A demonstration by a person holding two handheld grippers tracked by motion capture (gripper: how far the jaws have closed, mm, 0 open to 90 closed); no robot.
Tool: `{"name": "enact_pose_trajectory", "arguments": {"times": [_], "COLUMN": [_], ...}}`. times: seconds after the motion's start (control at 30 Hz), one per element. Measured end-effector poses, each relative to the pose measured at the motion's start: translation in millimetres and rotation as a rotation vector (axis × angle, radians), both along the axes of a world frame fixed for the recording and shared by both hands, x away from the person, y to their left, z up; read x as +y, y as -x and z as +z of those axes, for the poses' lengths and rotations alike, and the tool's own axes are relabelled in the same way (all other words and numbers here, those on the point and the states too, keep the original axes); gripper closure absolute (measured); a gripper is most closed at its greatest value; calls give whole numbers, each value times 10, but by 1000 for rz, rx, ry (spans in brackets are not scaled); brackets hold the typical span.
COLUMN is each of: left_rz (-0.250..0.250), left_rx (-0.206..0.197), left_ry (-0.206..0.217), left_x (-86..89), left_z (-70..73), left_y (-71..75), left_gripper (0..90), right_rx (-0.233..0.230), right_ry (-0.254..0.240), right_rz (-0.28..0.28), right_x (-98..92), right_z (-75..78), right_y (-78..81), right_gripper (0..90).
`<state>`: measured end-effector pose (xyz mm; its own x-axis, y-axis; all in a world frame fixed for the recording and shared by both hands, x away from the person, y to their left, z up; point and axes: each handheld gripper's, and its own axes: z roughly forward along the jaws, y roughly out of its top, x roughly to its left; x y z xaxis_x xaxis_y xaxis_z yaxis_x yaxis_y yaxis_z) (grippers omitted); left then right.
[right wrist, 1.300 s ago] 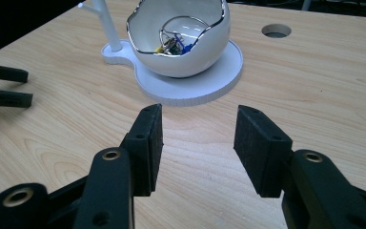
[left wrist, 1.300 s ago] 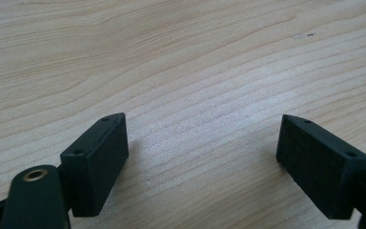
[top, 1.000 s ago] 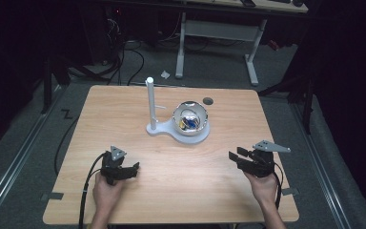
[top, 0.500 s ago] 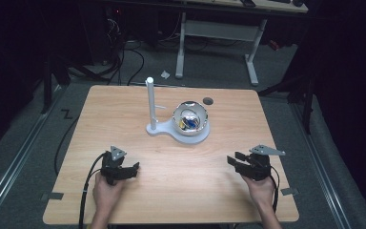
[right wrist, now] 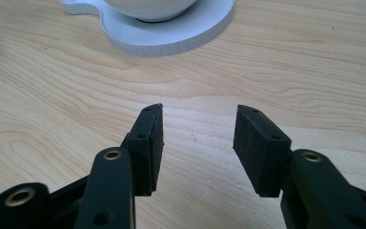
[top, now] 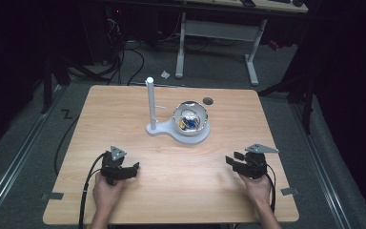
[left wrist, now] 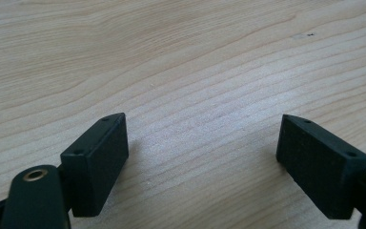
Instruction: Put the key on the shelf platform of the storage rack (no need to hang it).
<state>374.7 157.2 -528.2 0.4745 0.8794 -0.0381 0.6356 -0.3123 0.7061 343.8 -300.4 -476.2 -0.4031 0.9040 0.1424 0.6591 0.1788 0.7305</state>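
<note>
My left gripper (top: 132, 168) rests low over the wooden table (top: 171, 195) near its front left, held by a hand. Its jaws stand wide open in the left gripper view (left wrist: 202, 124), with bare wood between them. My right gripper (top: 232, 161) is at the front right, pointing toward the table's middle. Its jaws (right wrist: 200, 112) are open with nothing between them and have just been opening a little further. A white stand (top: 158, 129) with an upright post (top: 149, 100) carries a shiny bowl (top: 189, 118) holding small coloured items; its base (right wrist: 171, 33) lies ahead of the right jaws.
A small dark round hole (top: 208, 100) sits in the tabletop behind the bowl. Black cables trail from both grippers over the front edge. Beyond the table are a dark floor, cables and the legs of another desk (top: 252, 67).
My right gripper has sunk a little toward the tabletop. The left gripper, the stand and the bowl have kept still.
</note>
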Motion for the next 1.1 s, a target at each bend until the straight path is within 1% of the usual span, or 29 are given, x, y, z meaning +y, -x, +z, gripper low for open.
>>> {"name": "enact_pose_trajectory", "arguments": {"times": [0.13,0.43,0.63,0.8,0.97,1.03,1.1], "left_rz": [0,0,0,0,0,0,0], "left_rx": [1,0,0,1,0,0,0], "left_ry": [-1,0,0,-1,0,0,0], "left_x": [0,0,0,0,0,0,0], "left_z": [1,0,0,1,0,0,0], "left_y": [0,0,0,0,0,0,0], "left_gripper": [185,184,184,184,184,184,184], "right_rx": [-4,8,9,7,9,14,20], "right_ry": [20,41,43,76,75,85,84], "right_rz": [-13,-39,-59,-68,-85,-82,-85], "right_x": [-23,-47,-45,-25,-28,-27,-21], "right_z": [-28,-128,-164,-201,-250,-274,-292], "right_y": [-31,-102,-133,-157,-170,-175,-176], "right_gripper": [530,519,516,509,508,508,506]}}
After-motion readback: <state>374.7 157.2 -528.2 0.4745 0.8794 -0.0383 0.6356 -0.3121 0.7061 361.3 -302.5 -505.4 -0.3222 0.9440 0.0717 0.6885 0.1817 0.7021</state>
